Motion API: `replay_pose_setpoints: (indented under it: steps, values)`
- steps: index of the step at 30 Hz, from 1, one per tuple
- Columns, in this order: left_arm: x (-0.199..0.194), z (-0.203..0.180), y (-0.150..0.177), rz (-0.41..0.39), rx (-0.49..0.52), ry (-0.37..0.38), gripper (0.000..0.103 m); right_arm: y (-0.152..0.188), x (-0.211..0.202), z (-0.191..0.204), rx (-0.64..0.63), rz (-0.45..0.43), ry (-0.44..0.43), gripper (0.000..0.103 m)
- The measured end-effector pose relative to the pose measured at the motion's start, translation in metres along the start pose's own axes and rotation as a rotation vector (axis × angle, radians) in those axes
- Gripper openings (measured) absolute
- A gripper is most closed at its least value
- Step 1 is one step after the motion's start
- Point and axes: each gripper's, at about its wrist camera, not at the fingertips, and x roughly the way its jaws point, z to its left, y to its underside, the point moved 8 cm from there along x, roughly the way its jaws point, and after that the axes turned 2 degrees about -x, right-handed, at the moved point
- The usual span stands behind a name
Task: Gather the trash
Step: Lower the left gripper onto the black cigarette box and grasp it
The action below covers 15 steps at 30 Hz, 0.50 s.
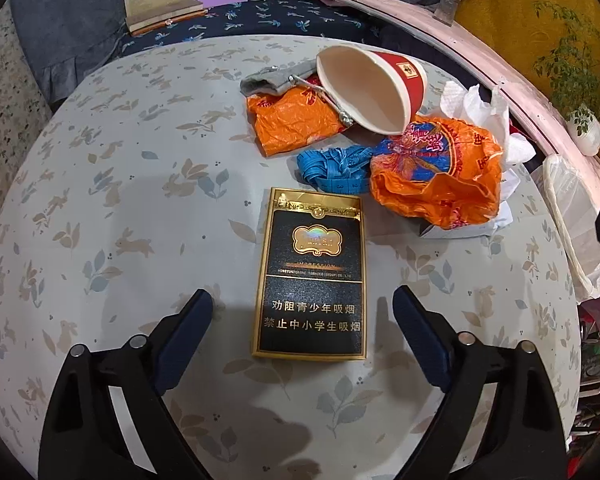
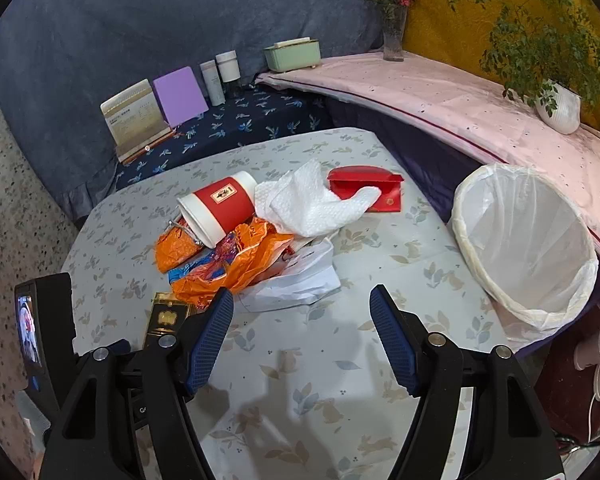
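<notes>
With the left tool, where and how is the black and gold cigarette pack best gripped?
Probably across the cigarette pack's two long edges, coming from above: it lies flat, long axis along the open left tool, whose fingers already flank its near end.

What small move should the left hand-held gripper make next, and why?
Probably lower the left hand-held gripper a little more and close on the cigarette pack. Its fingers are open and stand on both sides of the pack's near end without touching it. The pack lies flat on the table, apart from the other trash. The lined bin waits empty at the table's edge.
</notes>
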Motion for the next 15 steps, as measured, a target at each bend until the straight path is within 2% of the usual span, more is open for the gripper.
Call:
replay_pose_setpoints:
  steps: [3, 5, 7, 15]
  values:
    - [0.003, 0.001, -0.002, -0.003, 0.013, -0.004, 0.074, 0.001, 0.009, 0.004, 0.002, 0.017, -0.006, 0.068]
    - [0.003, 0.000, -0.004, -0.011, 0.035, -0.007, 0.061, 0.002, 0.015, 0.007, 0.006, 0.028, -0.012, 0.068]
    - [0.003, -0.001, -0.005, -0.013, 0.056, -0.009, 0.054, 0.003, 0.022, 0.010, 0.011, 0.040, -0.018, 0.068]
    - [-0.005, 0.006, -0.012, -0.028, 0.029, 0.015, 0.053, -0.001, 0.042, 0.021, 0.028, 0.066, -0.041, 0.068]
